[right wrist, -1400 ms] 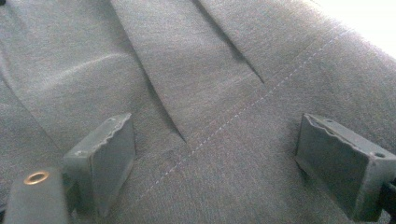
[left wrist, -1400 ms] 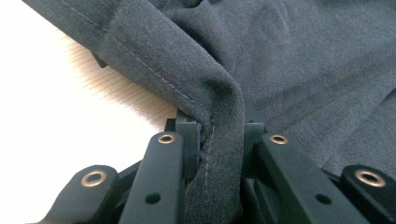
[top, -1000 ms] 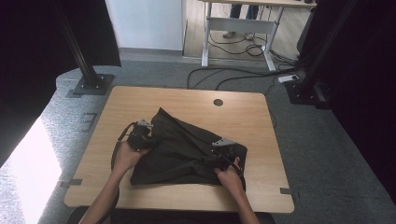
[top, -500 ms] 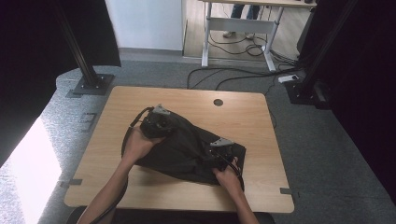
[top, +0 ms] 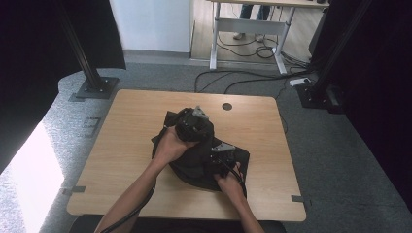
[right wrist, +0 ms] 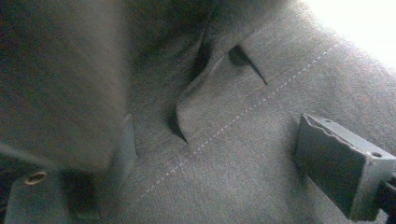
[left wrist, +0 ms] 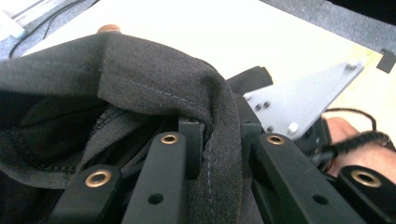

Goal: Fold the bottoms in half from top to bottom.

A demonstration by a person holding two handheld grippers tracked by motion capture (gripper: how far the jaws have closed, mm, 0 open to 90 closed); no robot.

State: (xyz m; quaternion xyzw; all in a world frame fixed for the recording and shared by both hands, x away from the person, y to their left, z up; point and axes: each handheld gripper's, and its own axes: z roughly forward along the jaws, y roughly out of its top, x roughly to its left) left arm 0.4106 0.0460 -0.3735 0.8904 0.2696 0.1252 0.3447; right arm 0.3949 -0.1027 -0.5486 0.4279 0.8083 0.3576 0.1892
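Note:
A dark grey garment (top: 192,162) lies bunched on the wooden table (top: 126,145). In the high view my left gripper (top: 201,131) hovers over the garment's middle with a fold of it lifted. The left gripper view has its jaws shut on a stitched hem of the garment (left wrist: 140,79), pinched between the pads (left wrist: 191,140). My right gripper (top: 219,154) rests on the garment's near right part. In the right gripper view its jaws stand wide apart over flat cloth (right wrist: 243,121). One pad (right wrist: 334,163) is plain to see, while blurred fabric covers the other jaw.
A round hole (top: 227,106) sits near the table's far edge. Black stand bases (top: 94,90) (top: 316,94) flank the table on the grey floor. Cables (top: 243,77) run behind it. The right gripper's grey plate (left wrist: 299,100) and hand (left wrist: 355,149) are close ahead in the left gripper view.
My left gripper has carried the garment's left edge rightward and up over the middle, folding the cloth over itself. The right gripper has stayed at the near right corner.

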